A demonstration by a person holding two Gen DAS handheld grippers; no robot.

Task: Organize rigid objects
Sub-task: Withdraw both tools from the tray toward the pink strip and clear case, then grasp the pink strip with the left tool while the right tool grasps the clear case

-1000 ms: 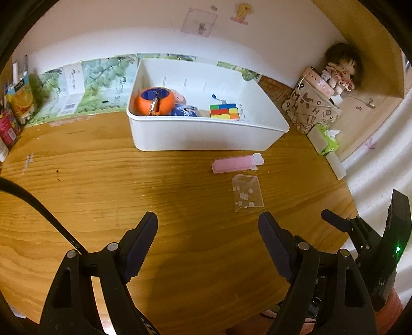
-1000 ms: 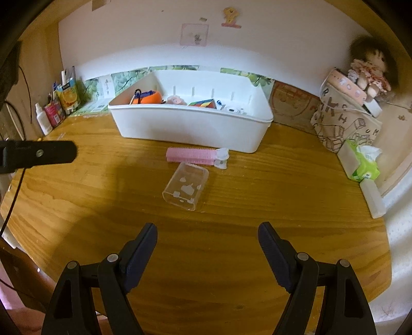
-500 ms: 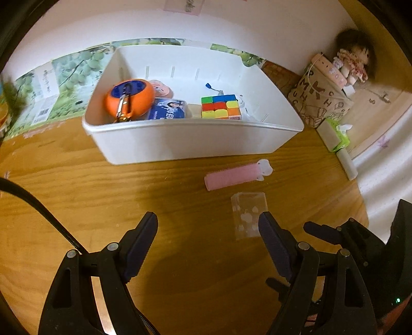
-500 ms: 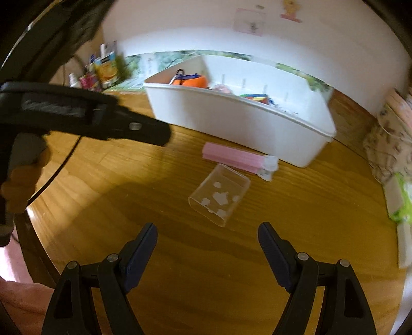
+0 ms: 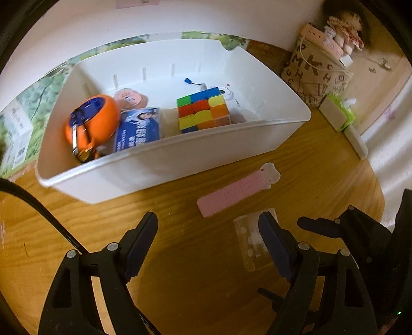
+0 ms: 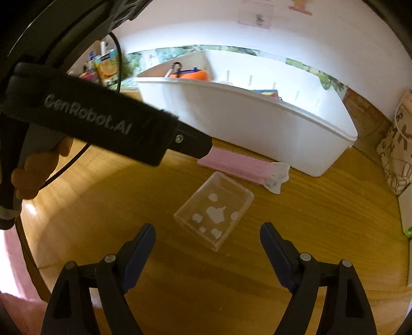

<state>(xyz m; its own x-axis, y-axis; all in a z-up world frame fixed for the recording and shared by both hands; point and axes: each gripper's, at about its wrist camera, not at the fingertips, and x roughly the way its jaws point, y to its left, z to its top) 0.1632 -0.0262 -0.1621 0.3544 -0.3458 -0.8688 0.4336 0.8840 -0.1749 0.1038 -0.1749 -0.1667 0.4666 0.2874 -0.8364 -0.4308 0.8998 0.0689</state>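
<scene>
The clear plastic box (image 6: pixel 213 210) lies flat on the table (image 6: pixel 103 206), out from the front wall of the white bin (image 6: pixel 257 128), just beside the pink comb (image 6: pixel 234 165). My right gripper (image 6: pixel 207 247), jaws just widened and empty, hovers before it; my left gripper (image 5: pixel 207 243) hangs released too. I judge this the approach: next I must straddle the box and clench.

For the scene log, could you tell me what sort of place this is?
Probably a home desk nook: a round wooden table against a white wall, a rag doll in the corner, and a white plastic bin of toys.
</scene>
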